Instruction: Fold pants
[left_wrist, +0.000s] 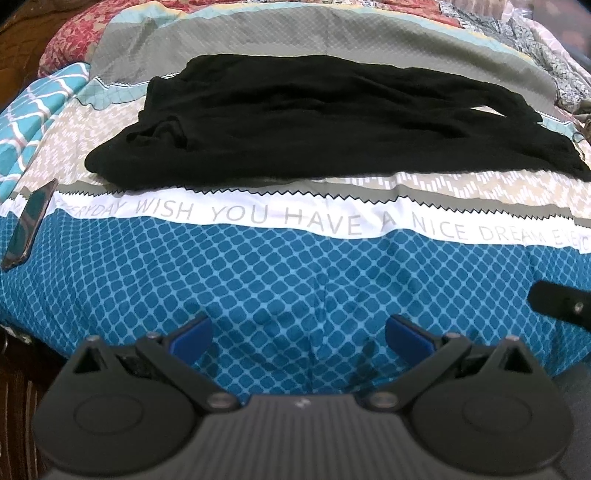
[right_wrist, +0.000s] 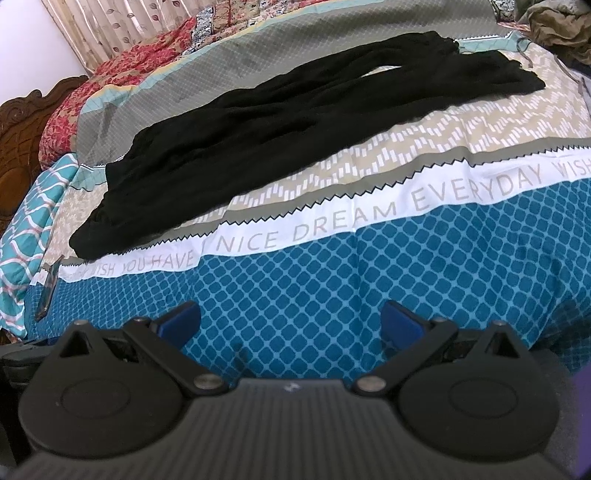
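Black pants (left_wrist: 314, 118) lie spread across the patterned bedspread, waist end at the left, both legs running off to the right. In the right wrist view the same pants (right_wrist: 295, 133) stretch diagonally from lower left to upper right, legs side by side. My left gripper (left_wrist: 299, 334) hovers open over the blue-patterned front part of the bed, well short of the pants, nothing between its blue pads. My right gripper (right_wrist: 291, 321) is likewise open and empty above the blue area. A dark part of the right gripper (left_wrist: 561, 304) shows at the right edge of the left wrist view.
A dark phone (left_wrist: 27, 225) lies on the bed's left front, also seen edge-on as a phone (right_wrist: 50, 286). Red floral bedding (right_wrist: 122, 85) and a carved wooden headboard (right_wrist: 22, 144) are at the left. Crumpled cloth (right_wrist: 557, 26) is piled at the far right.
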